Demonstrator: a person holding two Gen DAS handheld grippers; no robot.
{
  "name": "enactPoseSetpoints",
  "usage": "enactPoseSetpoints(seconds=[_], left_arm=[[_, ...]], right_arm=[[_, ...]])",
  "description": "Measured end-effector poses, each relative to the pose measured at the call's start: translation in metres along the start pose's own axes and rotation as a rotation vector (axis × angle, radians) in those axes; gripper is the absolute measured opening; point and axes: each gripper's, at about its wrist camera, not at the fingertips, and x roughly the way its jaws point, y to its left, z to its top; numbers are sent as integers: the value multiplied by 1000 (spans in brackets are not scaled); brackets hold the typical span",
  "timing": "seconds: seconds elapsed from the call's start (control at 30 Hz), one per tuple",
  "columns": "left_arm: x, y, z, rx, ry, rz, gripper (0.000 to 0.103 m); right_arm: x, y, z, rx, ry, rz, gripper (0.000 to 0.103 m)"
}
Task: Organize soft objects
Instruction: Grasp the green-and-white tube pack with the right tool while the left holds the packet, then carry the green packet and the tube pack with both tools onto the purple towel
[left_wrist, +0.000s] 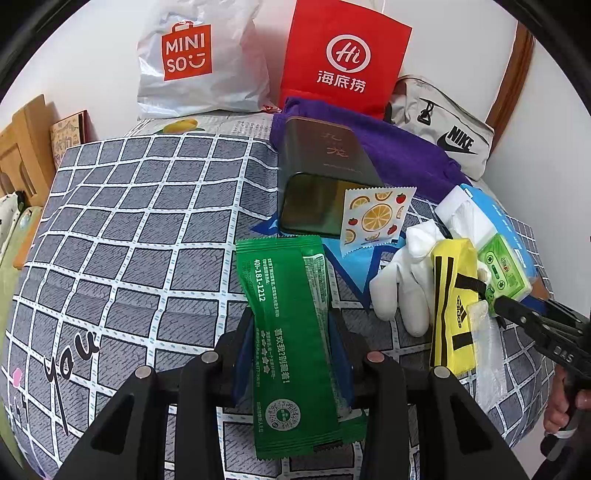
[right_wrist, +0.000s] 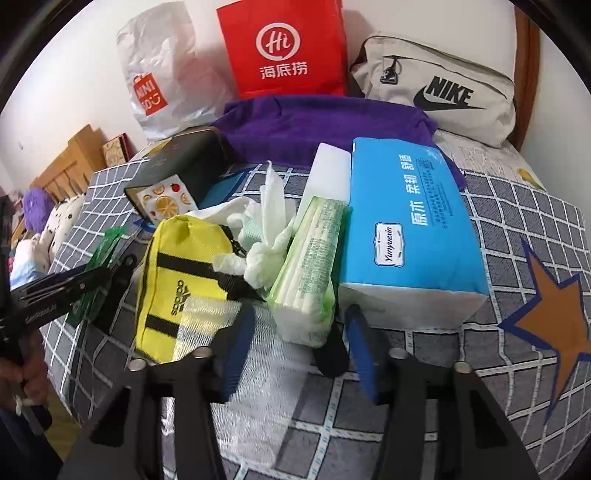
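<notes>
My left gripper is shut on a long green wipe packet, which it holds over the checked bedspread. In the right wrist view my right gripper straddles the near end of a green pocket-tissue pack. Its blue pads stand close beside the pack, and a thin gap shows on the left side. Left of the pack lie a yellow Adidas pouch and crumpled white gloves. A blue tissue pack lies to its right. A white foam mesh sleeve is under the fingers.
A dark tin with a fruit-print sachet leaning on it lies on a purple towel. Along the wall stand a Miniso bag, a red paper bag and a Nike pouch. A wooden headboard is on the left.
</notes>
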Motion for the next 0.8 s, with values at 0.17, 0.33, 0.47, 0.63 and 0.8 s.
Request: enactPoseSetpoints(seconds=[0.17,0.33,0.47,0.63,0.8], left_arm=[[-4,0,-1,-5,-8,-1,36],[-12,-5,3,1,-21,3,36],[-22,-11,11,9,-35,-2,36],[-32,-21,26,15,-53,-21,36],[-38,-32,45,28,-68,-18,36]], right_arm=[[-1,-6,-2,15,-40,16,18],[-18,-7,-3,7,-59,53,18],[-31,-4,-3,-21,-67,58,18],[-52,-8,3,-30,-93,61,18],[-68,-17,18,-27,-126,40,18]])
